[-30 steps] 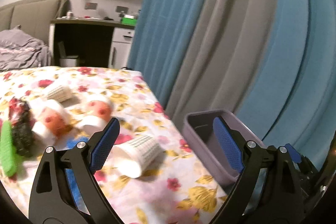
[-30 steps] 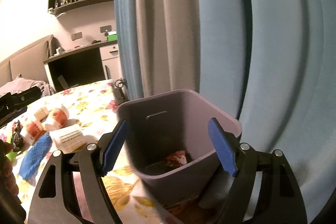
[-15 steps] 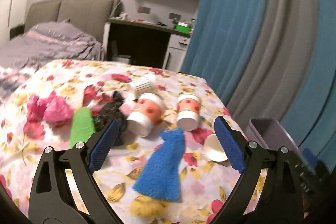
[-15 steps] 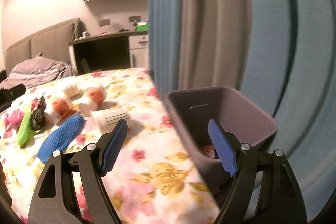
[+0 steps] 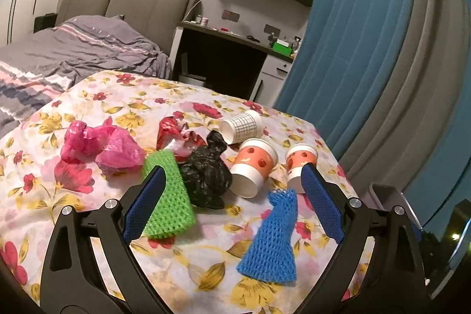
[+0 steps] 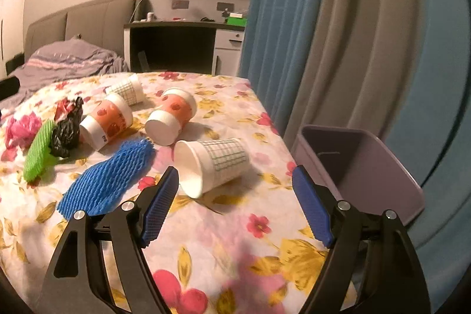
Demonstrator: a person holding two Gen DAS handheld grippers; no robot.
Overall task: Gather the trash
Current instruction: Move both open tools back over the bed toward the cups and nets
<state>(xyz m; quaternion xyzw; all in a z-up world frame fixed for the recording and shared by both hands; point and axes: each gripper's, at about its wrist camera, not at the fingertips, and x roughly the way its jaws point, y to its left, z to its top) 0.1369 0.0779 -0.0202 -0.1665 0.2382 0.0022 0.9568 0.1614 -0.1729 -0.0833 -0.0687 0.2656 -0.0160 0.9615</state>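
Both grippers empty, jaws spread wide: left gripper [image 5: 232, 203] hangs over the trash pile, right gripper [image 6: 235, 203] over the floral tablecloth [image 6: 235, 228] just in front of the nearest cup. Count on the table: four paper cups, all lying on their sides: two orange-patterned ones [image 6: 107, 121] [image 6: 172, 115] side by side, two white grid-print ones, one at the far end [image 6: 128, 90], one nearest the right gripper [image 6: 213, 164] with its mouth facing the camera. Two foam net sleeves: one blue [image 6: 109, 177], one green [image 6: 38, 150]. One knotted black bag [image 5: 206, 172] between the green sleeve and an orange cup. One crumpled red wrapper [image 5: 176, 133] behind it. Pink plastic bags [image 5: 100, 144], two lumps touching; cannot tell if separate. One purple bin [image 6: 368, 164] just off the table's right edge beside the curtain [image 6: 338, 34]; contents not visible. Dark print on one orange cup's lower band, unreadable. No other legible labels.
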